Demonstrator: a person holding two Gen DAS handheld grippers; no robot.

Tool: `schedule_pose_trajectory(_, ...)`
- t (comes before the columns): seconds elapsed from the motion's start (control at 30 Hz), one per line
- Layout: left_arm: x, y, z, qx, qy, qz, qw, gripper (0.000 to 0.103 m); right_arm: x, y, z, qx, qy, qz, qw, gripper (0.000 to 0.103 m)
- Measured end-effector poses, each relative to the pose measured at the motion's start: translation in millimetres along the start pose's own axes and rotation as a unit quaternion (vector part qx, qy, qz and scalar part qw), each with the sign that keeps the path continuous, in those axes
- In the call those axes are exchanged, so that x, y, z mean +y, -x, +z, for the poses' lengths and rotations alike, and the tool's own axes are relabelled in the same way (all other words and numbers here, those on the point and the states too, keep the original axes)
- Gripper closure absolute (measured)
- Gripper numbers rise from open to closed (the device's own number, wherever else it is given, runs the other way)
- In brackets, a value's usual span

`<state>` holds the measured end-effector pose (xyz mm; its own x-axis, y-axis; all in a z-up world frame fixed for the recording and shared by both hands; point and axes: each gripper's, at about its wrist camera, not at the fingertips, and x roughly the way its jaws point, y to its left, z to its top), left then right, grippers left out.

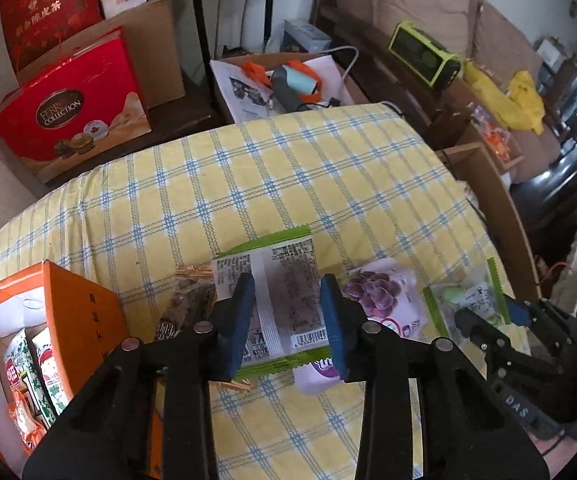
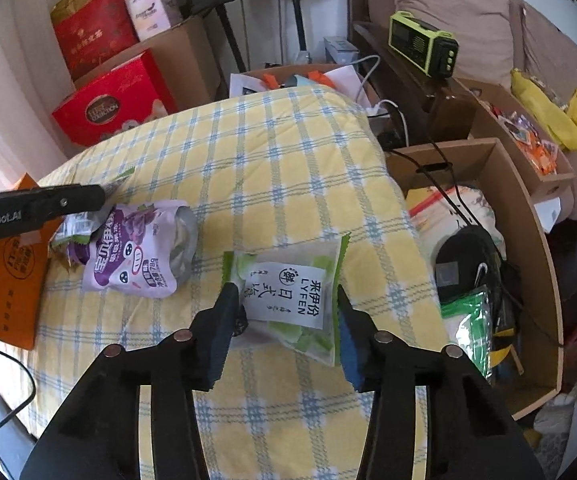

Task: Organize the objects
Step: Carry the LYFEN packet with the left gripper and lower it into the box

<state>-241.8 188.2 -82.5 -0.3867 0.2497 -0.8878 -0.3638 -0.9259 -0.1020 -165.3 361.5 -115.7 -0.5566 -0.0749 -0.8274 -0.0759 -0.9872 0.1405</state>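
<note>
My left gripper (image 1: 288, 312) is open, its blue pads on either side of a green-edged snack packet (image 1: 284, 300) lying label-up on the yellow checked cloth. A purple grape pouch (image 1: 380, 300) lies right of it, a brown gold-tied bag (image 1: 190, 300) left. My right gripper (image 2: 286, 328) is open around a green and white LYFEN packet (image 2: 292, 300), which also shows in the left wrist view (image 1: 468, 304). The purple pouch (image 2: 136, 248) and the left gripper's arm (image 2: 36, 204) show at left in the right wrist view.
An orange box (image 1: 84, 312) with several snack packets inside stands at the table's left edge; it also shows in the right wrist view (image 2: 8, 280). A cardboard box (image 2: 528, 264) of bags sits right of the table. Red gift boxes (image 1: 72, 108) stand behind.
</note>
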Motion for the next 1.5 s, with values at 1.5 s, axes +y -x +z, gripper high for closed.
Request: schedule_pose_trajectory(1.5, 187.0, 139.2, -110.6, -0.094, 0.164, -0.026, 0.9816, 0.073, 213.6, 73.2, 16.4, -0.043, 0.147, 0.141, 0.978, 0.059)
